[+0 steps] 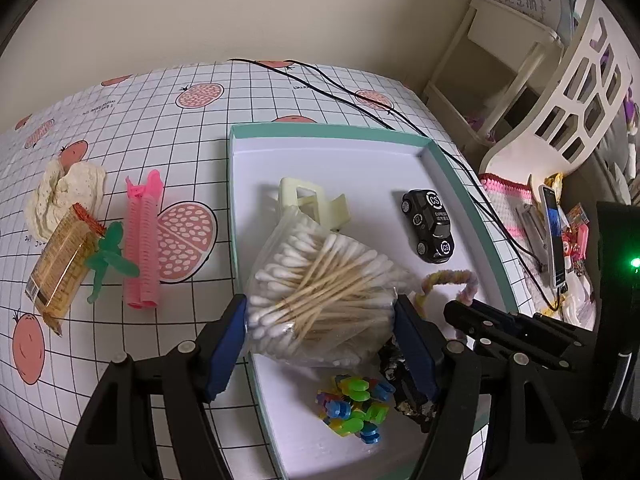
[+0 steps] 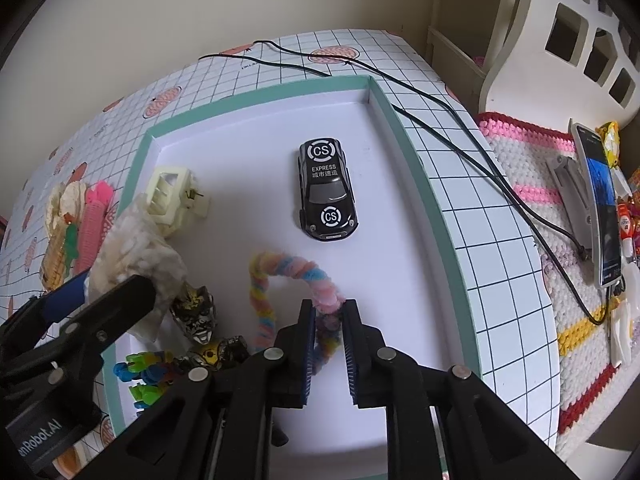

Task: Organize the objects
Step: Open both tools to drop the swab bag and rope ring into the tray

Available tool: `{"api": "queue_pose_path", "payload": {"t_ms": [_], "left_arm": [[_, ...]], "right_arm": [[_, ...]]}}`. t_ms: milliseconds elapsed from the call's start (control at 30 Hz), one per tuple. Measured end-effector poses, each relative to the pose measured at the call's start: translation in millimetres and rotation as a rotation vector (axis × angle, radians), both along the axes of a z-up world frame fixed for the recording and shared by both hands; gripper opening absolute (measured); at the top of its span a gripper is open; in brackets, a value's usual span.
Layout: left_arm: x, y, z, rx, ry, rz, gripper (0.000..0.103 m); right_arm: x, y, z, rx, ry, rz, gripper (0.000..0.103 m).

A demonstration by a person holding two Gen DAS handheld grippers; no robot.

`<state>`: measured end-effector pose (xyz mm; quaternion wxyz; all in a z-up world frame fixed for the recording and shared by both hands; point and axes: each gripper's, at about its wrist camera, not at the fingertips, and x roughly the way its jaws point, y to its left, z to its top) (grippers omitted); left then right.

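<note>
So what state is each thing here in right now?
Left tool: shut on the bag of cotton swabs, above the tray.
Right tool: shut on the fuzzy pipe cleaner.
Toy car: upright on its wheels in the tray.
Hair claw: lying in the tray.
Pink hair rollers: lying on the table, outside the tray.

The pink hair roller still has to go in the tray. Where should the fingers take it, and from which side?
Take the pink roller at its middle, from above, with the fingers across its narrow width. It lies flat on the table as a long cylinder running away from the camera. The green figure touches its left side lower down, so the upper middle is probably freer.
</note>
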<state>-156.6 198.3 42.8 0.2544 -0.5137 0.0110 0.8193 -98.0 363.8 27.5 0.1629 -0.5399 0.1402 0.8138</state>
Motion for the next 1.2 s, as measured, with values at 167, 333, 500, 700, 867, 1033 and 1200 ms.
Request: {"api": "queue_pose_path", "payload": {"t_ms": [167,333,500,700,867,1033,1200], "left_arm": [[-1.1,-3.8,1.9,0.004,0.004,0.018,0.073],[-1.8,-9.0,4.7,0.021,0.007,0.028,0.073],[-2.8,-13.8,9.9,0.046,0.017,0.039,0.074],[-3.5,-17.1,17.1,0.074,0.033,0.046,0.074],[-3.5,-22.5,23.2,0.085,0.058,0.069,0.074],[-9.1,-34.2,24.5,0.077,0.063,0.126,0.074],[-12.6,-43.6,23.2,0.041,0.077,0.174,0.085]], "right_arm": [[-0.3,-1.4,-0.6,0.012,-0.005,0.003,0.016],[1.7,-1.6,0.5,0.019,-0.001,-0.002,0.021],[3.3,-1.4,2.2,0.023,0.01,-0.01,0.027],[5.1,-1.7,7.2,0.038,0.03,-0.022,0.03],[6.6,-1.9,15.0,0.049,0.071,-0.028,0.03],[5.2,-7.5,19.6,0.056,0.106,-0.016,0.043],[3.4,-11.6,20.4,0.058,0.115,-0.006,0.054]]}}
